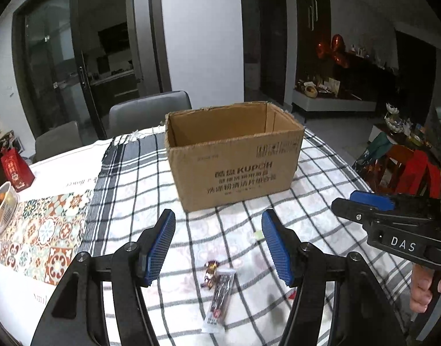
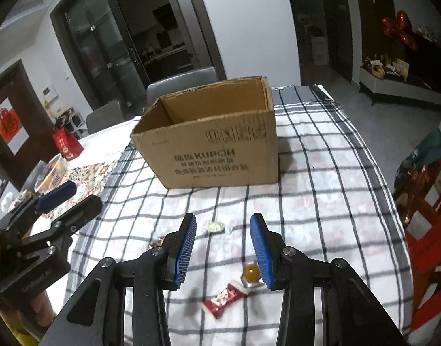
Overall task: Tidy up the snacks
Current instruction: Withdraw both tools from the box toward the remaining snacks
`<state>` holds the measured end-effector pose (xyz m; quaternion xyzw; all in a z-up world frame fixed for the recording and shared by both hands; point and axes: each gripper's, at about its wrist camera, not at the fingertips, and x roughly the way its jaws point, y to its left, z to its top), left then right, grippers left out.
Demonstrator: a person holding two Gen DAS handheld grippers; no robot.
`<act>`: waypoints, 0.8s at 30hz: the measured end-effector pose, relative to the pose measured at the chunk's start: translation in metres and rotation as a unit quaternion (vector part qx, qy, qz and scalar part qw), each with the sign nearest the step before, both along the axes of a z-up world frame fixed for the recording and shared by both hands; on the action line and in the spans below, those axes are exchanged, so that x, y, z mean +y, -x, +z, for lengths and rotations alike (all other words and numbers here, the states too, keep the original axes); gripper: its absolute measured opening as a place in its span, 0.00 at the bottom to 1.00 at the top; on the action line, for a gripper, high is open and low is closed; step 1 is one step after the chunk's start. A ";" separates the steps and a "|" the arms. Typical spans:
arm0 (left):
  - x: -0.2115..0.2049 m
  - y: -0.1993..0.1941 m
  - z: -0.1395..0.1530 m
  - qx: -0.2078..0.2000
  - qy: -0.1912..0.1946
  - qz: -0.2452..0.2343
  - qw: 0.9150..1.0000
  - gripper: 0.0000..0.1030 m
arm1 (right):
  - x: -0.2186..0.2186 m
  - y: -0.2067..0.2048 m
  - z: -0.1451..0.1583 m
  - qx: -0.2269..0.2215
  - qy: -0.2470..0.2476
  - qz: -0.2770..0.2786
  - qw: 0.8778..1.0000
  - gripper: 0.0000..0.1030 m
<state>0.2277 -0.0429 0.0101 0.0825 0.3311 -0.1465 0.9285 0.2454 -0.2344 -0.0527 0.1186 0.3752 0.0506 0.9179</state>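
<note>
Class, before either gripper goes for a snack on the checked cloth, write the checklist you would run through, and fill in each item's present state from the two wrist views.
1. Cardboard box open at the top and upright: ok.
2. Left gripper open, holding nothing: ok.
3. Right gripper open, holding nothing: ok.
4. Long stick packet lying between the left gripper's fingers, nothing on top of it: ok.
5. Red wrapper and amber round candy apart for a single pick: not ok, they touch or overlap.
6. Box already holds snacks: cannot tell, its floor is hidden.
</note>
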 end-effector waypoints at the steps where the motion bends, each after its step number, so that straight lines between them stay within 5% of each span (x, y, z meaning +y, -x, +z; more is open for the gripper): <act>1: 0.003 0.004 -0.005 0.000 0.001 0.002 1.000 0.59 | 0.001 0.002 -0.003 -0.002 -0.002 -0.002 1.000 0.39; 16: 0.030 0.025 -0.073 0.015 0.013 0.022 1.000 0.59 | 0.013 0.028 -0.057 -0.004 -0.005 -0.034 0.999 0.39; 24: 0.033 0.009 -0.098 0.033 0.013 0.020 0.999 0.50 | 0.011 0.024 -0.082 0.007 -0.005 -0.075 0.997 0.39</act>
